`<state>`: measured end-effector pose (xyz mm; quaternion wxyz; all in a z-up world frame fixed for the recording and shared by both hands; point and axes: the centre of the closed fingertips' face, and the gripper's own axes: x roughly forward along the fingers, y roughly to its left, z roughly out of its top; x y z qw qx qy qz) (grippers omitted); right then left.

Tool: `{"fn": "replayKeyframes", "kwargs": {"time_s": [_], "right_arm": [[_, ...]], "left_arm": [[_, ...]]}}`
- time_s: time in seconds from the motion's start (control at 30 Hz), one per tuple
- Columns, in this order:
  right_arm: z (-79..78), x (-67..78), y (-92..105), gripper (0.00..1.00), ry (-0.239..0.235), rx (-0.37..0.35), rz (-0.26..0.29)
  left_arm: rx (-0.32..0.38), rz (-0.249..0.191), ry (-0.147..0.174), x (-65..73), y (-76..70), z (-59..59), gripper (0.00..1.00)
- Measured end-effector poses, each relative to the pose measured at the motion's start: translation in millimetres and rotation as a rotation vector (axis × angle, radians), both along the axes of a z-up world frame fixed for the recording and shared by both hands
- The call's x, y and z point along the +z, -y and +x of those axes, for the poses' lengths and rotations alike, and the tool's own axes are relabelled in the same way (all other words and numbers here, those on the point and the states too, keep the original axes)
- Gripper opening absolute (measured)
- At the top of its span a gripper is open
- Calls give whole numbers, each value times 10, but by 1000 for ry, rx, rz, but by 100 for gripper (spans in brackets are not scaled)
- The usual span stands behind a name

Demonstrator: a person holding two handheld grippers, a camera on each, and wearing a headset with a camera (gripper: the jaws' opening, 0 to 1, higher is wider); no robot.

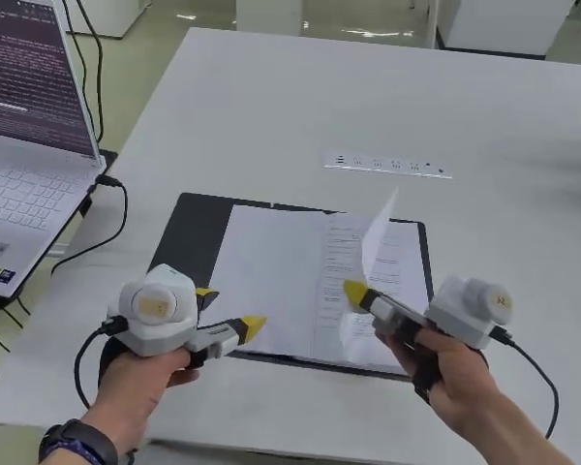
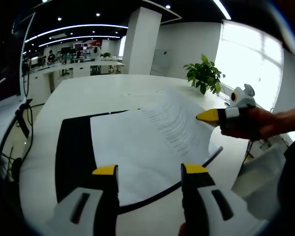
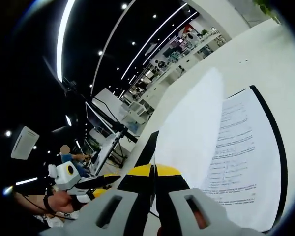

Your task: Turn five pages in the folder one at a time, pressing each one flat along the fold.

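Right gripper [image 1: 356,293] clamped on the near edge of the lifted page [image 1: 378,231], left gripper [image 1: 230,312] apart over the near-left corner of the folder [image 1: 189,242]: a hard pull could tear or crease the page; folder lies open on the table [image 1: 320,97], long axis side to side, fold running away.

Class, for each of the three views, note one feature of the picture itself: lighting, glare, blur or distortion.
Head view: soft, even light with only faint shadows on the table; the lifted page looks slightly soft. Left gripper view: the fisheye bows the folder edges, and the window is blown out. Right gripper view: the ceiling lights bend into arcs against dark surroundings.
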<state>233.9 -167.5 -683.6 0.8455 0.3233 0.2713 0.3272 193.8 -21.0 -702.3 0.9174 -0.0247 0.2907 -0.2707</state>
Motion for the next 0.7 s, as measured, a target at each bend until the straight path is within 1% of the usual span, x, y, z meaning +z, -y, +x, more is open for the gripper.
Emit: {"fn": "replayKeyframes", "kwargs": {"time_s": [0.23,0.37,0.43,0.53,0.57,0.7], "right_arm": [[-49,-15,-209,0,-1,34,-8],[-58,-12,-340,0,-5,51,-3],[-64,3,-424,0,-6,66,-2],[-99,0,-593,0,2,117,-24],[-103,-5,-627,0,2,124,-29],[-89,-30,-766,0,-11,138,-15]], "left_arm": [[21,-4,3,14,-167,-45,50],[29,6,-7,-16,-269,-87,51],[33,3,-9,-20,-314,-114,52],[37,9,-10,-35,-367,-140,52],[38,10,-11,-37,-381,-149,52],[48,14,-18,-66,-463,-181,53]]}}
